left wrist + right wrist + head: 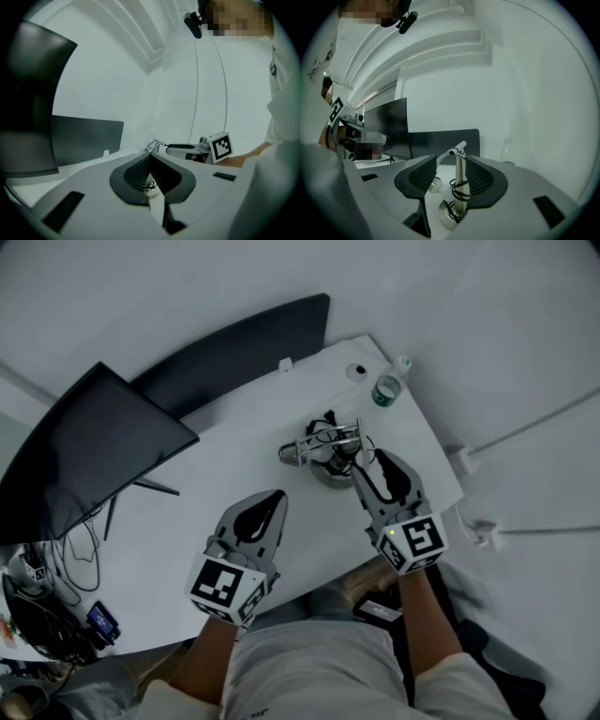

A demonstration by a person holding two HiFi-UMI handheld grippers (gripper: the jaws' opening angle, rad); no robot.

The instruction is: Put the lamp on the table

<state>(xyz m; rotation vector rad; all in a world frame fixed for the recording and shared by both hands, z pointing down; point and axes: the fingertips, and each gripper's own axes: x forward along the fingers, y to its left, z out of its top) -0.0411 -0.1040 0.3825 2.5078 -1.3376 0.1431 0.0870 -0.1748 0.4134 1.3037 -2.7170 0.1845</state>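
A white table [234,474] fills the head view, with a dark monitor [94,446] on its left side. The right tongs [452,158] are spread apart around the upright stem of the lamp [460,183]. The stem is nearer one pad and is not clamped. The left tongs [150,157] are closed on nothing, above bare table. The lamp's round base rests on the table, its arm folded. A water bottle [386,388] stands at the far corner. A dark cord [459,190] is wound loosely around the stem. Likely risks: pulling the right tongs away sideways could knock the stem and tip the lamp, or a pad could snag the cord.
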